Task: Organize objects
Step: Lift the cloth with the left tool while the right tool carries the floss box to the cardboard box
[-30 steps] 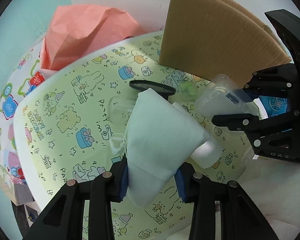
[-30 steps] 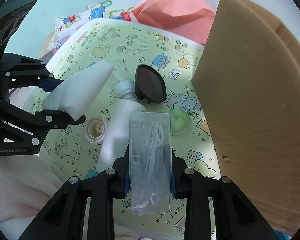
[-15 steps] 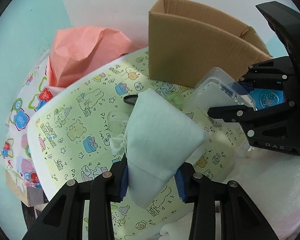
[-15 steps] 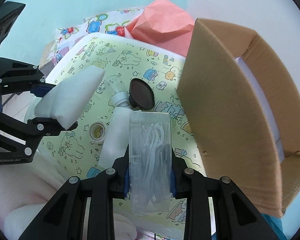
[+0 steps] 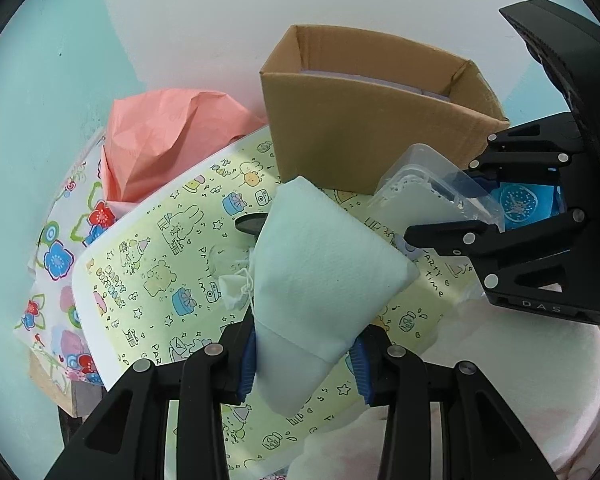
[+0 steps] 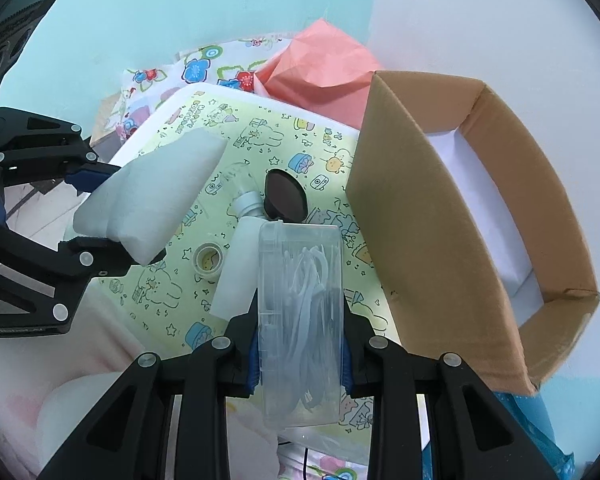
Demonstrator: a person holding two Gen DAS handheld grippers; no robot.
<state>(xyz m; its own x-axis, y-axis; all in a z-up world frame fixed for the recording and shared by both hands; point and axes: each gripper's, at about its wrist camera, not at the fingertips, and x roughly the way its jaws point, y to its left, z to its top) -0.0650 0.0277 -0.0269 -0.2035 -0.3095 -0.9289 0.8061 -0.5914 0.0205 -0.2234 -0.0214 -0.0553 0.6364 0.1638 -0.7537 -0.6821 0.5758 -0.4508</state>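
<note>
Both grippers are up off the table, each with something in its grasp. The left gripper (image 5: 304,354) is clenched on a soft pale mint-green cloth pouch (image 5: 320,276), blue pads pressing its lower sides, and the pouch hangs in the air above the yellow cartoon-printed table cover (image 5: 160,264). Over on the other side, the right gripper (image 6: 300,356) is clamped on a clear rectangular plastic case filled with white floss picks (image 6: 302,320), held lengthwise between the pads and lifted clear of the cover too. Just to its right stands the open brown cardboard box (image 6: 432,240), upright at the far corner of the table, with a white sheet showing inside.

Down on the cover lie a white plastic bottle (image 6: 236,276), partly hidden behind the clear case, a small black oval dish (image 6: 286,196) near the bottle's top, and a small roll of clear tape (image 6: 208,260) left of the bottle. Behind it all, crumpled salmon-pink paper (image 5: 172,144) sits against the wall beside the box, with a floral-printed cloth (image 5: 60,256) under it.
</note>
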